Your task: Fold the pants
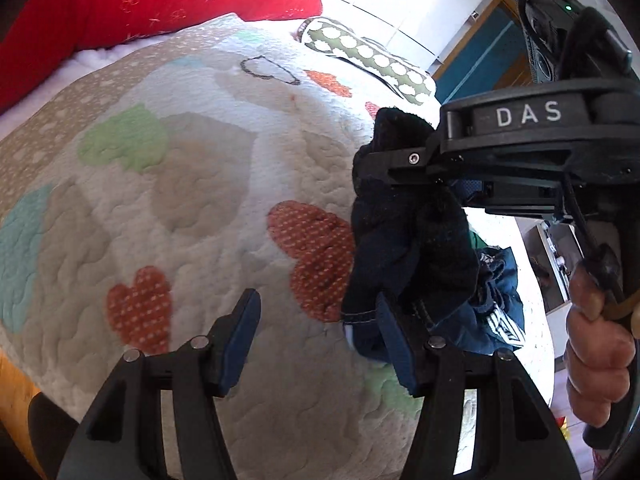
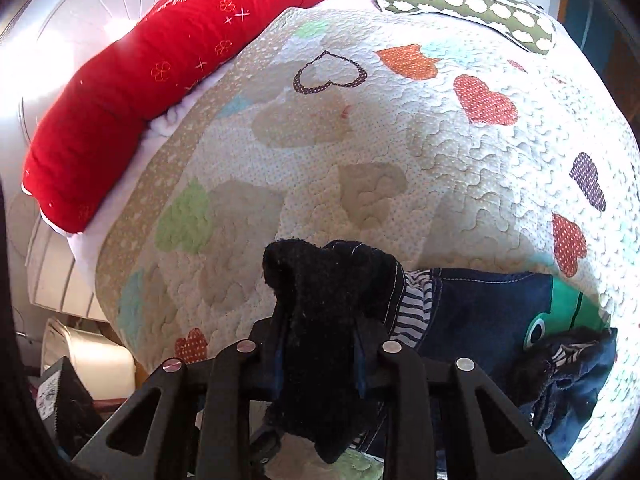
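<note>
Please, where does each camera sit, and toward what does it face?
Left wrist: on the open left gripper, facing the quilt; the right gripper and hand show.
Right wrist: on the right gripper, shut on the dark pants.
Shared: quilt, pants, red pillow.

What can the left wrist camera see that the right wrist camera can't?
Only the left wrist view shows the person's hand holding the right gripper from outside, and the open left gripper.

Only the right wrist view shows the green frog patch on the pants and the purple heart.

Both show the dark pants clamped in the right jaws, the heart quilt and the red pillow.
</note>
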`<action>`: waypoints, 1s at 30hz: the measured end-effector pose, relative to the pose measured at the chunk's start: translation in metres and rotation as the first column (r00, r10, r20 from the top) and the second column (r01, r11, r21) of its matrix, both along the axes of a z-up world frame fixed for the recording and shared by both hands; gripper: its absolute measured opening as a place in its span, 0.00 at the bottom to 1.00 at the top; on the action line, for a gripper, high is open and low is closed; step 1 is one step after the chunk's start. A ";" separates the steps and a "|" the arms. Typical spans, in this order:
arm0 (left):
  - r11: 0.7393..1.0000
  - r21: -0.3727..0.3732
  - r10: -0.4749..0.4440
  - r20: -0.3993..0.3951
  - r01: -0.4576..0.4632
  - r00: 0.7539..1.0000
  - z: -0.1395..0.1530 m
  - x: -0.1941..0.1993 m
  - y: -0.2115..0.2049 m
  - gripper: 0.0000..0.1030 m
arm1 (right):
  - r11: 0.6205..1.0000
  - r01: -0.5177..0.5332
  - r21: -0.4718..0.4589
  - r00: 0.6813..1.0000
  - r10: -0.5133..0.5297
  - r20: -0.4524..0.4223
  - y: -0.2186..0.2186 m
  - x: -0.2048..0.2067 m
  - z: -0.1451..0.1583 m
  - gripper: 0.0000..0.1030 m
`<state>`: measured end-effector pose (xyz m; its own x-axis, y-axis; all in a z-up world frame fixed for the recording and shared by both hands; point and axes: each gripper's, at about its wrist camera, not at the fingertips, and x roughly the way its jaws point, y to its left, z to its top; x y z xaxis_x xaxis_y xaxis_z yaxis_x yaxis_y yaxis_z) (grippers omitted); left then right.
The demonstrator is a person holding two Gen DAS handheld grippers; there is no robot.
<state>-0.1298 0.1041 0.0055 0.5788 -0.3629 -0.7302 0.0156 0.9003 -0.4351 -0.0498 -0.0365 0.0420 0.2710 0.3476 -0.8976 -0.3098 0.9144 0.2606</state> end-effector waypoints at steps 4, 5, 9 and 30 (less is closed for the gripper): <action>0.997 -0.018 -0.068 -0.001 0.068 0.998 0.017 0.012 -0.029 0.22 | 0.995 0.048 0.084 0.999 -0.048 0.008 -0.041 -0.002 0.015 0.27; 0.997 -0.016 -0.079 0.007 0.079 0.997 0.023 0.012 -0.036 0.22 | 0.993 0.060 0.102 0.998 -0.062 0.011 -0.061 -0.005 0.020 0.27; 0.988 -0.013 -0.153 0.015 0.154 0.988 0.038 0.011 -0.073 0.22 | 0.977 0.121 0.175 0.992 -0.126 0.021 -0.110 -0.016 0.025 0.27; 0.962 0.091 -0.250 -0.104 0.259 0.963 0.023 0.019 -0.153 0.31 | 0.835 0.387 0.392 0.866 -0.475 0.158 -0.307 -0.078 0.036 0.42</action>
<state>-0.1105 -0.0490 0.0288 0.4066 -0.4099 -0.8165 0.2147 0.9115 -0.3507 -0.1280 -0.3436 0.0782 0.6544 0.4111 -0.6346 0.0027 0.8381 0.5456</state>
